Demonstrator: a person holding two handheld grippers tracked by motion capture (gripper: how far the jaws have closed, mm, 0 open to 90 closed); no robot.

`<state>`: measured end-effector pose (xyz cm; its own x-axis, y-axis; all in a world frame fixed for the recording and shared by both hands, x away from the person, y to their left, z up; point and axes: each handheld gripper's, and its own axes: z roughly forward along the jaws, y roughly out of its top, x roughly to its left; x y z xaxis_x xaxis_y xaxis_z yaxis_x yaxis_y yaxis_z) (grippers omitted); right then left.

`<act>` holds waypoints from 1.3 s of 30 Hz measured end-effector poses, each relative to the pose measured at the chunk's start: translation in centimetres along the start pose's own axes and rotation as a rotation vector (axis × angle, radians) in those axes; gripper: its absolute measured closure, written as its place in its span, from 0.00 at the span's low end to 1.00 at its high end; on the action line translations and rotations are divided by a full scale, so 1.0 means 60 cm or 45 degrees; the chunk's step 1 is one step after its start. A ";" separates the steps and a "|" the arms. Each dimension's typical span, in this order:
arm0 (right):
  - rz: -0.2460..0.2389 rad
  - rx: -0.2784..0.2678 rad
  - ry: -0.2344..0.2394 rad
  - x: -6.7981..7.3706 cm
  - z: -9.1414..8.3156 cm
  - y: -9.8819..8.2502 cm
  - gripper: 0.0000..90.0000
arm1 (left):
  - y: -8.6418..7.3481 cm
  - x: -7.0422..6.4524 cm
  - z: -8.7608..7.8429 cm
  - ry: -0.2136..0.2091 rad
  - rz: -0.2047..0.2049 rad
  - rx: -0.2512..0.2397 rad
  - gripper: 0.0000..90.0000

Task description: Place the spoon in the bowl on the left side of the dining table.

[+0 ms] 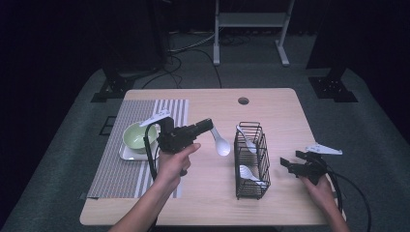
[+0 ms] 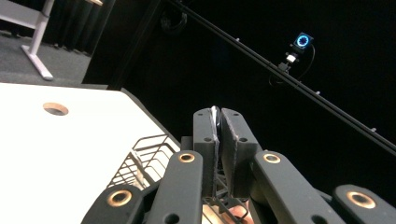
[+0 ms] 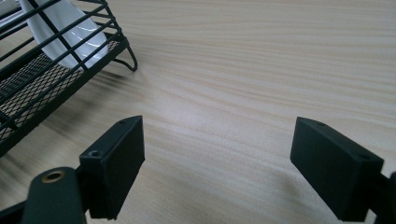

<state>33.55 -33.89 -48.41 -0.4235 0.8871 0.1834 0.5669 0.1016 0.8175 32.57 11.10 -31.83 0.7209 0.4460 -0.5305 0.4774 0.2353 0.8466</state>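
Note:
My left gripper (image 1: 209,124) hangs above the middle of the table, shut on the handle of a white spoon (image 1: 221,144) whose bowl dips toward the black wire basket (image 1: 251,159). In the left gripper view the jaws are pressed together on the spoon's thin white handle (image 2: 215,113), with the basket (image 2: 144,158) below. Two more white spoons (image 1: 247,172) lie in the basket. My right gripper (image 1: 290,164) rests low to the right of the basket, open with nothing between its fingers; in the right gripper view the gripper (image 3: 217,140) faces bare wood beside the basket (image 3: 42,79).
A green bowl (image 1: 138,135) sits on a white tray (image 1: 126,153) on a striped placemat (image 1: 121,169) at the left. The wooden table (image 1: 275,111) has a round hole (image 1: 243,101) near its far edge. A white frame stands on the floor behind.

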 end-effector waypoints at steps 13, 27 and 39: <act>0.001 0.002 -0.002 0.000 0.000 0.000 0.18 | 0.005 0.015 -0.014 0.043 -0.001 -0.017 0.94; 0.005 0.004 -0.003 -0.001 0.000 0.000 0.18 | 0.006 0.033 -0.028 0.074 -0.014 -0.013 0.94; 0.004 0.005 -0.004 -0.001 0.001 0.000 0.18 | 0.013 0.040 -0.040 0.104 -0.008 -0.026 0.94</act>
<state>33.62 -33.92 -48.43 -0.4192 0.8890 0.1841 0.5711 0.1006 0.8147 33.50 14.41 -32.37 0.6742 0.5131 -0.5312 0.4708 0.2556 0.8444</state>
